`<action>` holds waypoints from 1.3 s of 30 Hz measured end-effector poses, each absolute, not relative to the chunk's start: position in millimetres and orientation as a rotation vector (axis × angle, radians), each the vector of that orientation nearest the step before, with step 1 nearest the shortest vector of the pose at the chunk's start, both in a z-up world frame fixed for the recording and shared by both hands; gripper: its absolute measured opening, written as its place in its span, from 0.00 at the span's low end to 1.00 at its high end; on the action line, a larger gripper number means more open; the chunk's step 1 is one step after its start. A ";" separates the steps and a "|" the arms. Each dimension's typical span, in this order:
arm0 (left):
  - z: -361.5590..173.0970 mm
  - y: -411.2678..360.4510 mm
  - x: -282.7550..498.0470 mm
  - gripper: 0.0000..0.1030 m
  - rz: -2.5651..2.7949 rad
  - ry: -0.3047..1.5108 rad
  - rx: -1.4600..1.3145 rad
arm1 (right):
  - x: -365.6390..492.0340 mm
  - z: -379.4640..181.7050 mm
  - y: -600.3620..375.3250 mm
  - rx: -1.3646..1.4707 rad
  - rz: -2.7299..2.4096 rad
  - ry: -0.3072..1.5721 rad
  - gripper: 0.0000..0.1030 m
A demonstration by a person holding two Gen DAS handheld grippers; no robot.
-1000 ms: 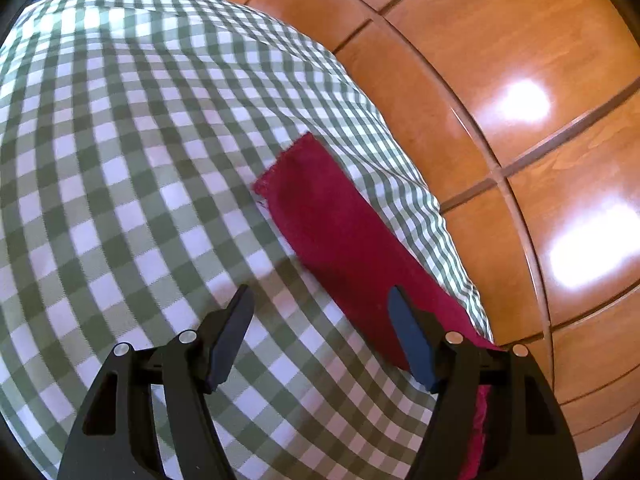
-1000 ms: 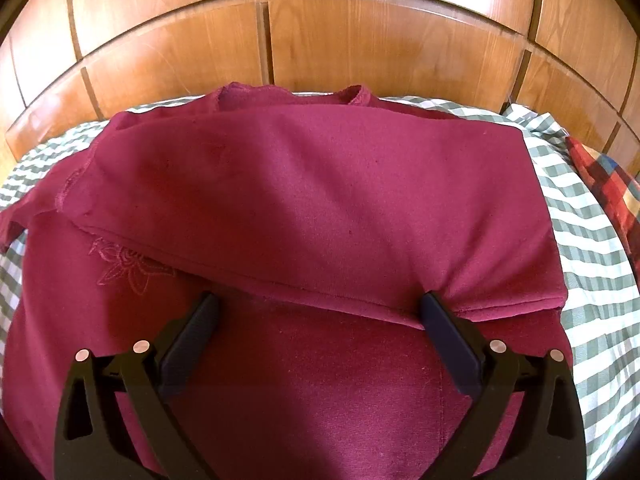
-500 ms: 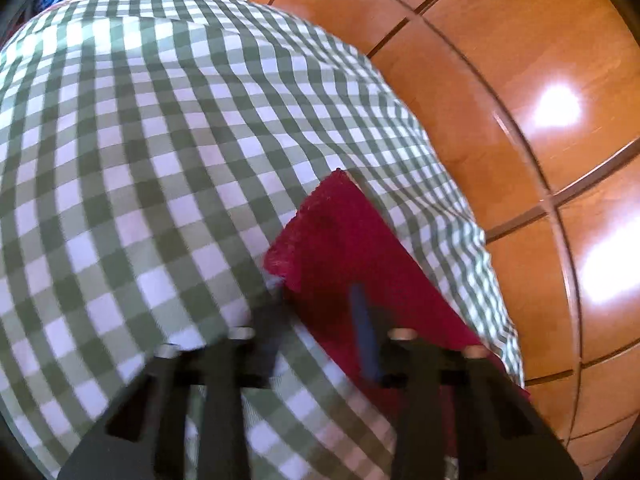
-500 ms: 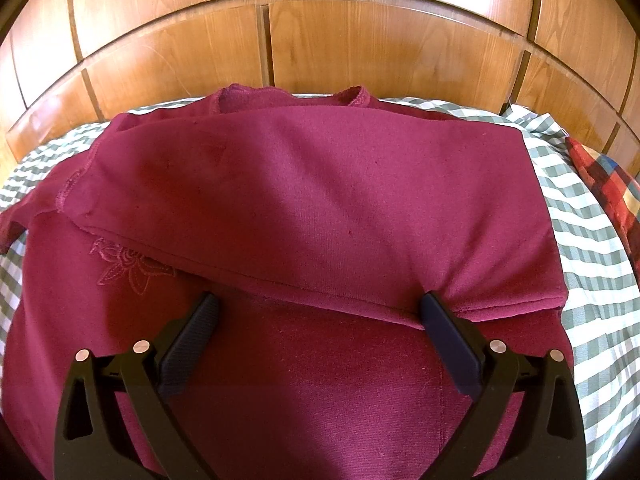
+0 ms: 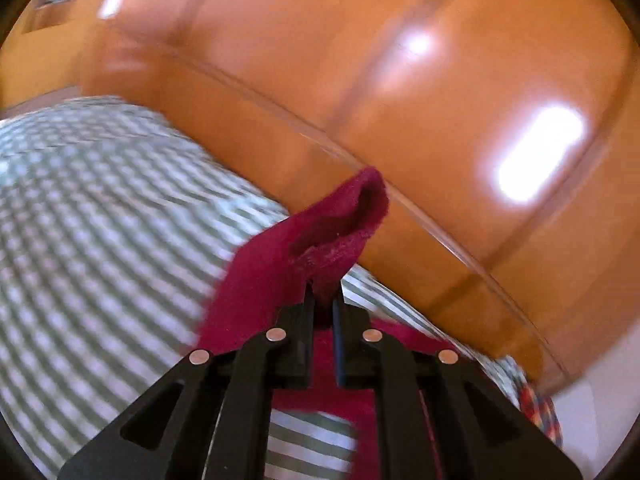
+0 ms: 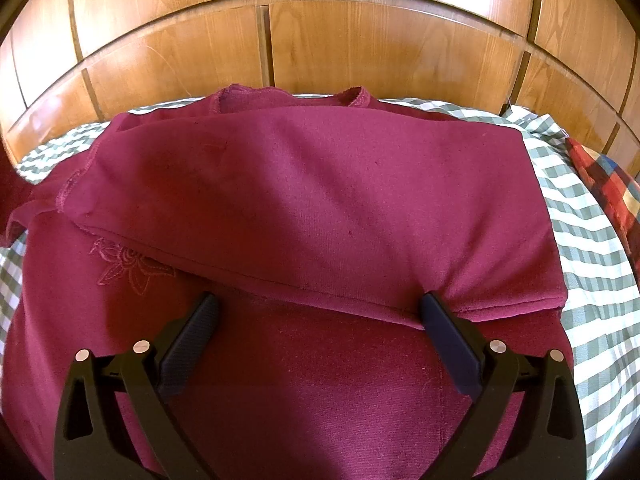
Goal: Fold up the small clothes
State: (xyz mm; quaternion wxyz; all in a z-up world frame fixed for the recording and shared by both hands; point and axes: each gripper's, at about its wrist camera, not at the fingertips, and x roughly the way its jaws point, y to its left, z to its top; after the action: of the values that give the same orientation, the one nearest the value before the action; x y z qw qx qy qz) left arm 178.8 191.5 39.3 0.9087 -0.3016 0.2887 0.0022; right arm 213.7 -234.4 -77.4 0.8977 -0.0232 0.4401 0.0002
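A maroon sweatshirt point(image 6: 304, 216) lies on a green-and-white checked bedcover point(image 6: 592, 240), with one side folded over its body. My right gripper point(image 6: 320, 312) is open, its fingers resting on the cloth along the folded edge. In the left wrist view my left gripper point(image 5: 323, 300) is shut on the end of the sweatshirt's sleeve point(image 5: 336, 232) and holds it lifted above the bedcover point(image 5: 100, 208). The cuff opening faces the camera. That view is blurred by motion.
A glossy wooden headboard point(image 6: 320, 40) runs along the far edge of the bed, also seen in the left wrist view point(image 5: 400, 100). A red plaid cloth point(image 6: 608, 184) lies at the right edge.
My left gripper closed on the sleeve end, which lay flat before, and has lifted it off the bedcover. The right gripper has not moved.
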 end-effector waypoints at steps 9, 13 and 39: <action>-16.5 30.2 193.1 0.07 -0.240 0.834 -0.419 | 214.7 -75.6 -234.3 -0.027 0.002 0.911 0.97; -35.1 4.1 179.3 0.34 -0.278 0.881 -0.382 | 215.5 -75.1 -234.8 -0.016 0.006 0.914 0.97; -77.5 43.8 85.4 0.41 -0.191 0.890 -0.332 | 255.2 -61.7 -121.4 0.293 0.377 1.039 0.04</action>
State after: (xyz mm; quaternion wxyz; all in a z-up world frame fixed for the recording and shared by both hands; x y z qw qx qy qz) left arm 85.4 43.8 -77.5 0.8849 -0.1594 0.4280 -0.0917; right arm 255.2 -121.4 -61.7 0.8408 0.1385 0.4919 0.1786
